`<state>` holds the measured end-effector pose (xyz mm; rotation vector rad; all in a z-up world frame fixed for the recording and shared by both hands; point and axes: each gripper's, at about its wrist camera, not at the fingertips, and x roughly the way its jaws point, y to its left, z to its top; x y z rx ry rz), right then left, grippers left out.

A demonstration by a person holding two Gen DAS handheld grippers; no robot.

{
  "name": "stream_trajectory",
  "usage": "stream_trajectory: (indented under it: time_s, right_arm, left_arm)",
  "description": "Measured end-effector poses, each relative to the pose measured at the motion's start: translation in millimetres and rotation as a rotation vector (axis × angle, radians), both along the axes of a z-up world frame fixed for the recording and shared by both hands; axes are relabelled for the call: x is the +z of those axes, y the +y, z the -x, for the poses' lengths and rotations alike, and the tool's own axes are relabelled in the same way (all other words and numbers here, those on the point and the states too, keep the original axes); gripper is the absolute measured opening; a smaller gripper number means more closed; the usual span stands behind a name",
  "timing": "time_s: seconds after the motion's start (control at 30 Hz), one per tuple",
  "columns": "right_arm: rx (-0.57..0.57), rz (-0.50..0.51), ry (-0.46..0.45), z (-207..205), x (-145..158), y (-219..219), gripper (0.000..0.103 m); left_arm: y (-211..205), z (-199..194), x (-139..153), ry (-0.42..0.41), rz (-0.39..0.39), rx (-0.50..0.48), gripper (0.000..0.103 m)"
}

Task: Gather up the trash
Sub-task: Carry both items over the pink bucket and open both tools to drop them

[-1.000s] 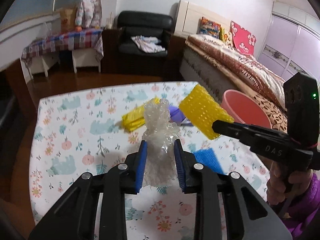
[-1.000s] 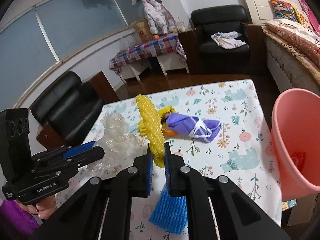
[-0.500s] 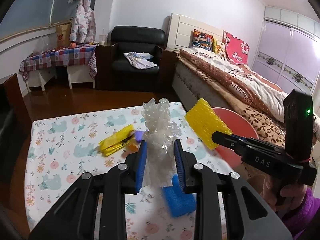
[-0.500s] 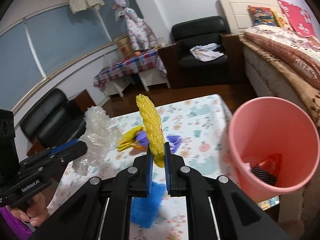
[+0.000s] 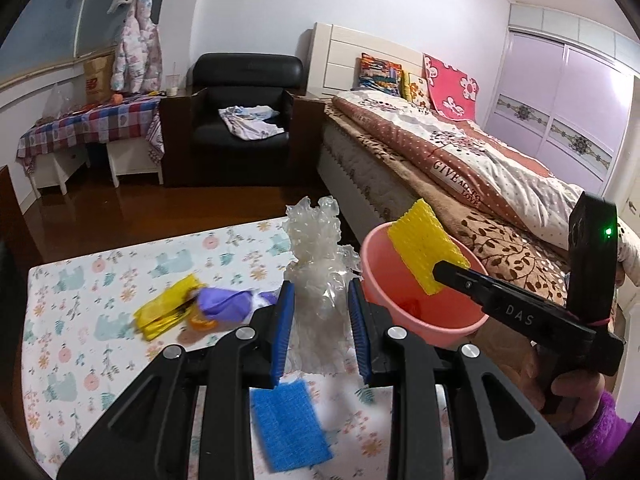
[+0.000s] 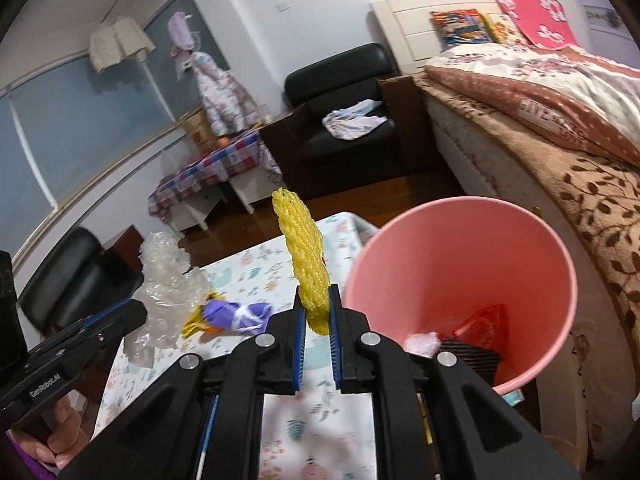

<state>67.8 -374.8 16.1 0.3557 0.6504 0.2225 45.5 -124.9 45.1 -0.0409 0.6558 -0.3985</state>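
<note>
On the floral tablecloth [image 5: 80,320] at far left, we see what is left to collect: a crumpled yellow wrapper [image 5: 166,312], a purple wrapper [image 5: 228,303] with something orange under it, and nearer us a blue foam net [image 5: 290,426], soft and mesh-textured. Moving right, our left gripper [image 5: 320,320] is closed partway on a wad of clear bubble wrap [image 5: 320,264], crinkly and glossy, held up above the table. Further right, our right gripper [image 6: 316,322] is pinched tight on a yellow foam net [image 6: 304,264], a knobbly, springy sleeve, just beside the rim of the pink plastic bin [image 6: 552,272]. Smooth-walled, it holds a red wrapper [image 6: 486,320], a dark ribbed piece and a pale scrap. We judge the job partly done: two pieces in hand, several waiting.
</note>
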Motion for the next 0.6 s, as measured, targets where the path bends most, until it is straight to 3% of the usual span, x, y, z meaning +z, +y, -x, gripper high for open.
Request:
stream_trajectory:
  time_s: [0.6]
  right_arm:
    - [-0.137,-0.024,0.053,-15,-26,-68,0.010]
  left_arm:
    - [-72,-29,-11,0.023,0.000,-0.097,0.027]
